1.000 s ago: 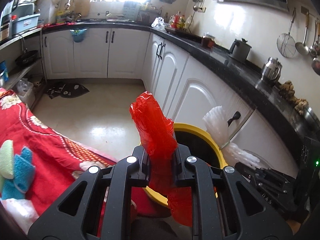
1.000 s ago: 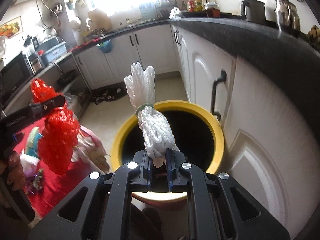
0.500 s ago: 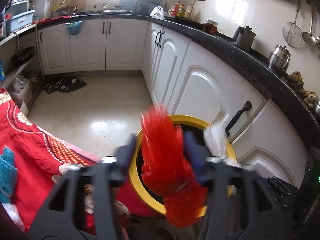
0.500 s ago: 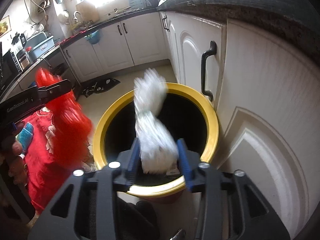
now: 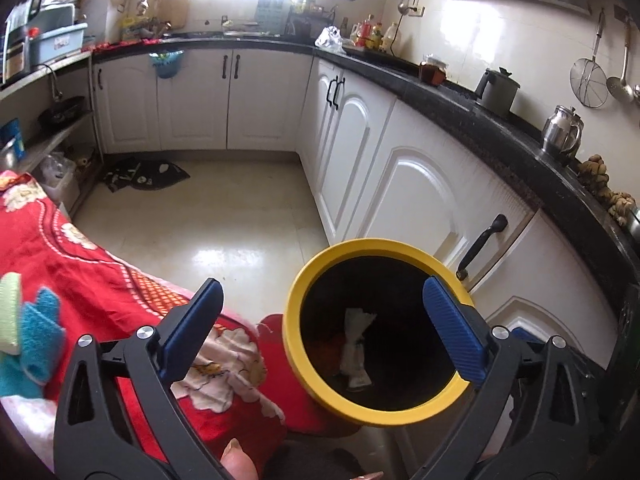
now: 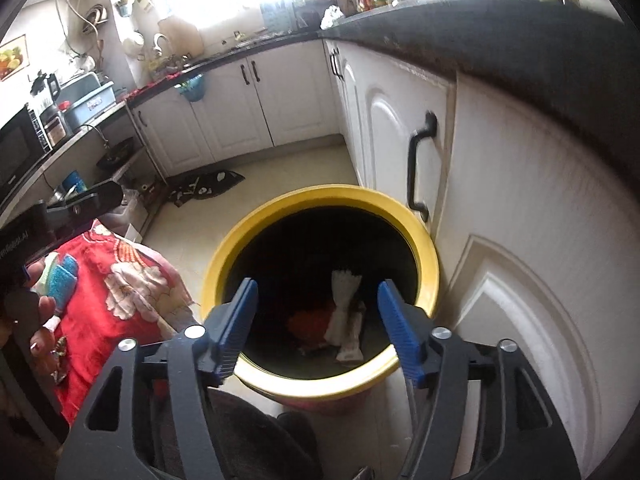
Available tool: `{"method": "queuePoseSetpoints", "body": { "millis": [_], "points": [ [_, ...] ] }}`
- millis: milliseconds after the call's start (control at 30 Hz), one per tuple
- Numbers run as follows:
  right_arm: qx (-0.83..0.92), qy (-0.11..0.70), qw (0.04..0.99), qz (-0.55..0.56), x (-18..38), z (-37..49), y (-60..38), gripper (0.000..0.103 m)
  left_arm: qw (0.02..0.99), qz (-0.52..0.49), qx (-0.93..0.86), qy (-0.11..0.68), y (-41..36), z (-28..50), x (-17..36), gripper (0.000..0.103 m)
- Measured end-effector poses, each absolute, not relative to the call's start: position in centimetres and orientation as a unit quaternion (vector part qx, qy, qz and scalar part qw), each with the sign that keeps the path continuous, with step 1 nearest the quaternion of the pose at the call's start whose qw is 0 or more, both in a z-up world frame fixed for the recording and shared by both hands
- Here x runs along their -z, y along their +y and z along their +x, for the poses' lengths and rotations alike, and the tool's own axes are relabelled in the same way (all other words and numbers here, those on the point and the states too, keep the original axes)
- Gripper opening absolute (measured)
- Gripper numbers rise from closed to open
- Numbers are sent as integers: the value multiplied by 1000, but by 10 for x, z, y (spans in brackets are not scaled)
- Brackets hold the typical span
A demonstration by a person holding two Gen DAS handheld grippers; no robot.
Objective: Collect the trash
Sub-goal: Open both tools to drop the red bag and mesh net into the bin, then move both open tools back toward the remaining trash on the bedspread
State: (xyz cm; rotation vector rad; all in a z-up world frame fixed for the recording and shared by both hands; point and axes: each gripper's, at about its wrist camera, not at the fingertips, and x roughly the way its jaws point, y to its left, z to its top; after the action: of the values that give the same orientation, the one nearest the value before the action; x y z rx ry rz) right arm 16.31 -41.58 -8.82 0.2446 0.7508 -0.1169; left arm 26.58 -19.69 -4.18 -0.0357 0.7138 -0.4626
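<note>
A yellow-rimmed bin [image 5: 320, 396] stands on the floor by the white cabinets; it also shows in the right wrist view [image 6: 424, 248]. Inside it lie a white foam net [image 5: 354, 344] [image 6: 342, 306] and a red plastic bag [image 6: 310, 322], mostly in shadow. My left gripper [image 5: 326, 330] is open and empty above the bin's rim. My right gripper [image 6: 318, 330] is open and empty above the bin's mouth. The left gripper's body [image 6: 84, 200] shows at the left of the right wrist view.
A table with a red flowered cloth [image 5: 72, 276] [image 6: 120, 292] stands left of the bin, with blue and green sponges [image 5: 24, 332] on it. White cabinet doors [image 5: 420, 200] and a black counter [image 5: 500, 128] run along the right. A dark mat [image 5: 148, 170] lies on the floor.
Both grippers opened over the bin. The red bag dropped from the left gripper and the white foam net from the right; both now lie inside the bin.
</note>
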Motion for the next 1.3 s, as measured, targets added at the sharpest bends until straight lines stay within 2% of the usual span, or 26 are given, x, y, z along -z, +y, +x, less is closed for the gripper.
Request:
{"method": "queuePoseSetpoints", "body": {
  "millis": [600, 1300],
  "points": [
    [23, 305, 949, 82, 39, 147, -374, 74, 939, -40, 172, 297, -133, 232, -4, 92],
    [-52, 270, 961, 39, 5, 128, -304, 80, 955, -58, 127, 261, -71, 197, -26, 92]
  ]
}}
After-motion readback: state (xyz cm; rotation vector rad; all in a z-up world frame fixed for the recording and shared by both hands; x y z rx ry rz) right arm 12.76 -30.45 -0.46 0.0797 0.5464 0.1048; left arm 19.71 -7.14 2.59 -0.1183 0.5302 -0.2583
